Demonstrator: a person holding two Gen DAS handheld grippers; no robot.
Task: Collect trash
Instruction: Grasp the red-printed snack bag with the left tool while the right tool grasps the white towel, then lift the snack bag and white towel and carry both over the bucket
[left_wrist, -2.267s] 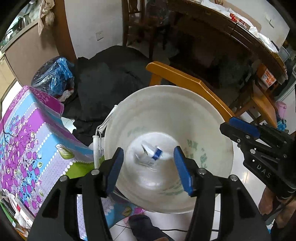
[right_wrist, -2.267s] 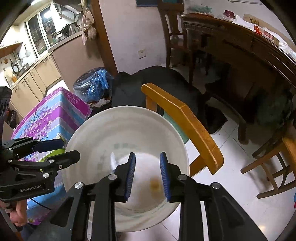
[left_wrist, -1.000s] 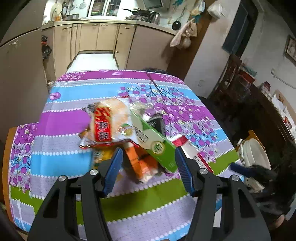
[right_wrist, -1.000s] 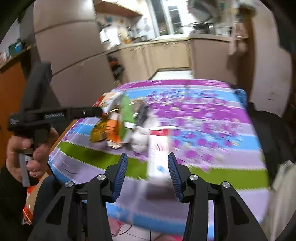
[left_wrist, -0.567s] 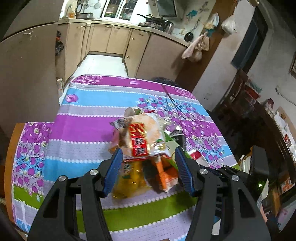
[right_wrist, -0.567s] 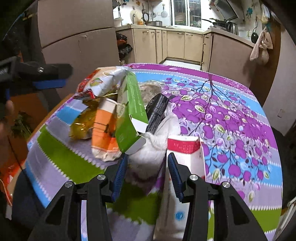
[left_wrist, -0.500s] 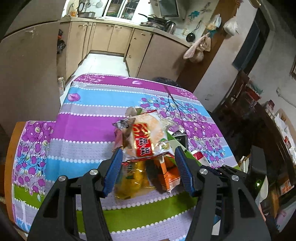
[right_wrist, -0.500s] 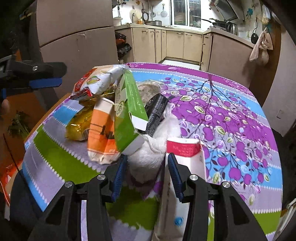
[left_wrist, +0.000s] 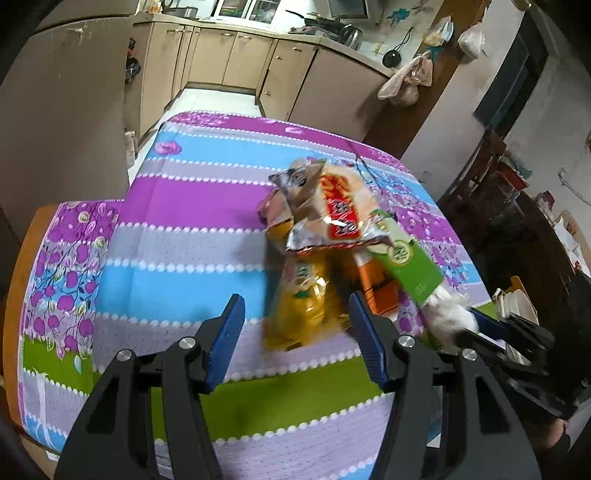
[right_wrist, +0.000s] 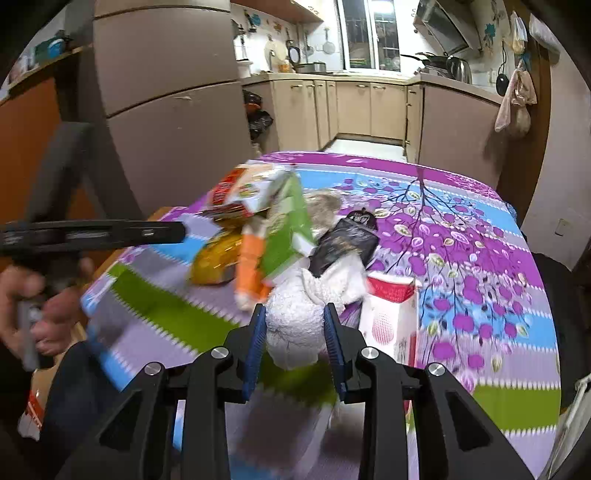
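Note:
A heap of trash lies on the flowered tablecloth (left_wrist: 184, 229): a snack bag with a red label (left_wrist: 332, 214), a yellow bag (left_wrist: 306, 306), an orange carton (left_wrist: 373, 284) and a green carton (left_wrist: 410, 266). My left gripper (left_wrist: 295, 314) is open just short of the yellow bag, touching nothing. In the right wrist view a white tissue wad (right_wrist: 295, 325) fills the gap of my right gripper (right_wrist: 294, 325), whose jaws are closing and whose pads press its sides. A black wrapper (right_wrist: 347, 240) and a red-and-white carton (right_wrist: 391, 314) lie beside it.
A white bucket (left_wrist: 517, 306) stands off the table's right edge. Kitchen cabinets (right_wrist: 369, 107) and a tall fridge (right_wrist: 166, 92) stand beyond the table. A hand (right_wrist: 37, 295) holds the left gripper (right_wrist: 177, 232) at the table's left side.
The right gripper has moved forward onto the white tissue wad and its jaws have narrowed around it. The left gripper has come lower and nearer to the yellow bag, still open.

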